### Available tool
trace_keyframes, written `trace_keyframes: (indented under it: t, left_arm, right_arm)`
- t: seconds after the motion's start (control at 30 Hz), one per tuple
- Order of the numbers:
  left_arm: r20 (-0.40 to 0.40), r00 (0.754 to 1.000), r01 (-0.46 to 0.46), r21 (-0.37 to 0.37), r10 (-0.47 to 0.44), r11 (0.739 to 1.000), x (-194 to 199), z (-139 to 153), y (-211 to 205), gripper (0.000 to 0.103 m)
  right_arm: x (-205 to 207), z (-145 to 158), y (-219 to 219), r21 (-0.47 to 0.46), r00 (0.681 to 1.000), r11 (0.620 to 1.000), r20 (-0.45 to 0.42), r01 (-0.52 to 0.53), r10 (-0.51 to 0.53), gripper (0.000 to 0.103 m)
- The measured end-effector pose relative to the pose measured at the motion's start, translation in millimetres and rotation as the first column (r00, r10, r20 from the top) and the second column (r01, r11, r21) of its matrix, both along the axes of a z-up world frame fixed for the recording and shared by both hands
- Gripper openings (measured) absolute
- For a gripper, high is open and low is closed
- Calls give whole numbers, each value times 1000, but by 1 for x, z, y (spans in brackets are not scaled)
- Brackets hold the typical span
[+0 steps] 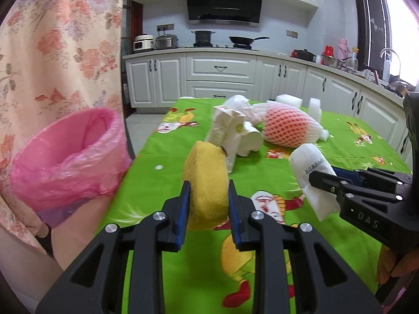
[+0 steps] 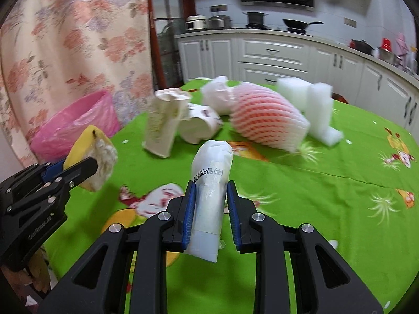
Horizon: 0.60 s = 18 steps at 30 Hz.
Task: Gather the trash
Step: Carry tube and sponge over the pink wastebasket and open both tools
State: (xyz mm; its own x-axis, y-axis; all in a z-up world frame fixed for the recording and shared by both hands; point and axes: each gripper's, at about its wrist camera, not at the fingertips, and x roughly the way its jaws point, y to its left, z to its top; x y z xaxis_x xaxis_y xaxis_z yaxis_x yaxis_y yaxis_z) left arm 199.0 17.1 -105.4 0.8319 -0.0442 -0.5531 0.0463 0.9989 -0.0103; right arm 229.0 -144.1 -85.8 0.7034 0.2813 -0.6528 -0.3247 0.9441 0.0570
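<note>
The counter [image 1: 340,141], under a green cartoon cloth, fills both views. A floral curtain [image 1: 60,52] hangs at the left. Beside the counter's left edge stands the bin [image 1: 65,162], lined with a pink bag and open. Mid-counter lies a netted fruit [image 1: 288,128], with white foam blocks [image 2: 311,104] just behind it. Beside the fruit sit a crushed carton [image 2: 162,128] and a tipped cup [image 2: 199,125], touching, it seems; blur hides the contact. The left hand-held gripper [image 1: 208,198] is clamped on a yellow sponge [image 1: 207,178], lifted clear of the cloth. The right hand-held gripper [image 2: 209,204] is clamped on a white packet [image 2: 209,183], also raised.
</note>
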Motion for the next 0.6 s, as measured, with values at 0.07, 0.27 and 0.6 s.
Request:
trace_keyframes:
  t: [0.07, 0.27, 0.6]
  left_arm:
    - [6, 1000, -15, 0, 15, 1000, -3, 2, 7, 26]
    - [42, 997, -61, -2, 61, 998, -9, 15, 30, 26]
    - [119, 982, -145, -29, 148, 989, -10, 51, 72, 26]
  right_arm:
    - [-2, 1, 7, 4, 1000, 1000, 2, -27, 27, 25]
    - [-10, 5, 36, 4, 992, 992, 6, -130, 130, 25]
    - [-6, 22, 73, 8, 972, 972, 41, -233, 233, 25]
